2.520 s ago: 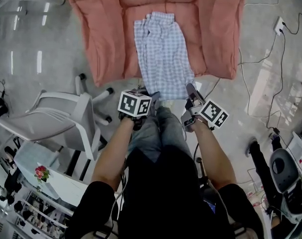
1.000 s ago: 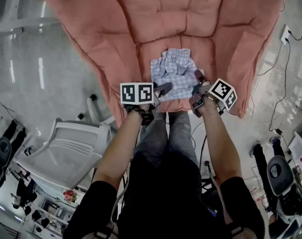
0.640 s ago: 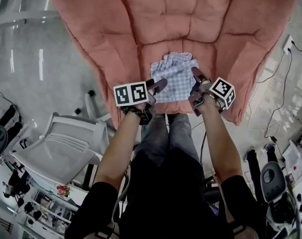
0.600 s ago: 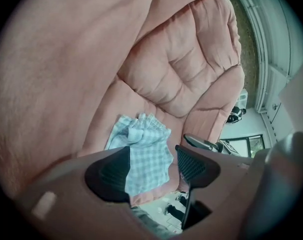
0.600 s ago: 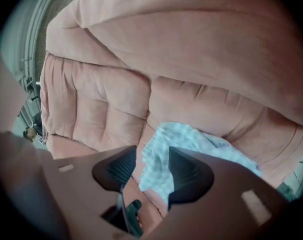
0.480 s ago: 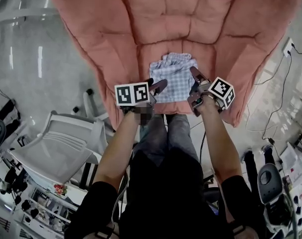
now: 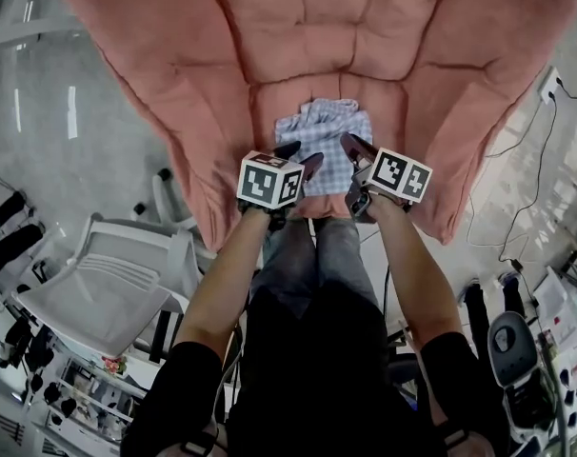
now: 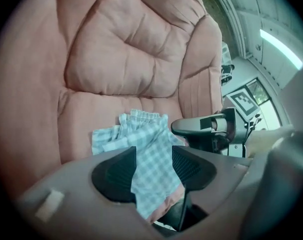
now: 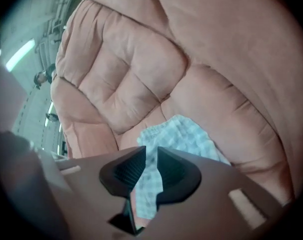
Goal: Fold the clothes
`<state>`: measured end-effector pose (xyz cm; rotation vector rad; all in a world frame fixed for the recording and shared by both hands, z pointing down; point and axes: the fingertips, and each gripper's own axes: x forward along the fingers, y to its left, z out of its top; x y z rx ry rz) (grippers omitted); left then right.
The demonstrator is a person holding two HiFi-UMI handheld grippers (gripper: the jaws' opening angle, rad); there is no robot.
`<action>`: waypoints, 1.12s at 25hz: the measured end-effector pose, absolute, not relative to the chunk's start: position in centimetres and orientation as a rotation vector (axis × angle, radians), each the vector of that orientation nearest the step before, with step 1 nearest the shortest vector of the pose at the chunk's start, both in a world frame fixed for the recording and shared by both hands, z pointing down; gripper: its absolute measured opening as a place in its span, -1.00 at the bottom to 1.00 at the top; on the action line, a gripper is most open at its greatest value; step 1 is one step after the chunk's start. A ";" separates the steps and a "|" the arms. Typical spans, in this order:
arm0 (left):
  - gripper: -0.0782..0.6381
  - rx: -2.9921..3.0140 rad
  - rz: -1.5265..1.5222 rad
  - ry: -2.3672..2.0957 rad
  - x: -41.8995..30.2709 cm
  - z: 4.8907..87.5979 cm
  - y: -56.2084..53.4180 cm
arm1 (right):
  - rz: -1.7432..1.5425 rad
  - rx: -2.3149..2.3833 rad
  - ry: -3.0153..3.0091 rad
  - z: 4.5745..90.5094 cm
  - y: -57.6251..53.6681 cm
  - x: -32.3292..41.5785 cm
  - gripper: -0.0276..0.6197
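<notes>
**On the pink lounger: a folded checked garment with a claw at each near corner**

Across the top of the head view spreads a big salmon-pink padded lounger (image 7: 298, 27), its soft fabric quilted into plump, rounded panels with deep seams. Around it lies a glossy grey floor (image 7: 69, 103) that mirrors the ceiling lights. A white plastic chair (image 7: 117, 274) stands at the lower left, and thin black cables (image 7: 517, 217) trail across the floor at the right edge.

At the centre of the frame, on the lounger's lower panel, lies the checked garment (image 7: 325, 127). It is thin cloth in a pale blue-and-white check, folded to a small, roughly square bundle, with a gathered, ruffled edge on its far side and a flatter near edge.

The left gripper (image 7: 301, 157) sits at the bundle's lower left corner. Its jaws have just been closing but stand well apart, and its own view shows the checked cloth in the gap, with the ribbed black pads (image 8: 116, 174) not pressing on it. The right gripper (image 7: 355, 152) sits at the lower right corner. Its jaws have also just been closing, down to a narrow slit, and cloth shows through that slit too, but the pads (image 9: 129, 169) do not visibly pinch it.
</notes>
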<state>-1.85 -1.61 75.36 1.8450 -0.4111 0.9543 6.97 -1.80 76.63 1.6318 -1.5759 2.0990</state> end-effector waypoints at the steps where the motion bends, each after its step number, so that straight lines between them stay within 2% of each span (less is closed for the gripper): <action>1: -0.12 1.873 0.983 -0.407 -1.7 75.8 -1.8 | 2.036 1.607 -1.596 77.0 -1.8 6.9 -0.69; 10: -0.18 1.999 1.168 -0.468 -1.9 80.5 -4.1 | 1.474 1.360 -1.736 81.3 -2.6 6.6 -0.80; 15: -0.37 1.980 1.176 -0.543 -3.1 81.9 -5.0 | 1.514 1.440 -1.662 83.1 -2.7 7.4 -0.88; 18: -0.38 1.951 1.142 -0.562 -3.5 82.0 -5.4 | 1.529 1.450 -1.631 83.3 -2.9 7.5 -0.88; 28: -0.37 2.109 0.956 -0.551 -3.6 72.4 -6.1 | 1.394 1.638 -1.740 72.5 -2.9 9.1 -0.87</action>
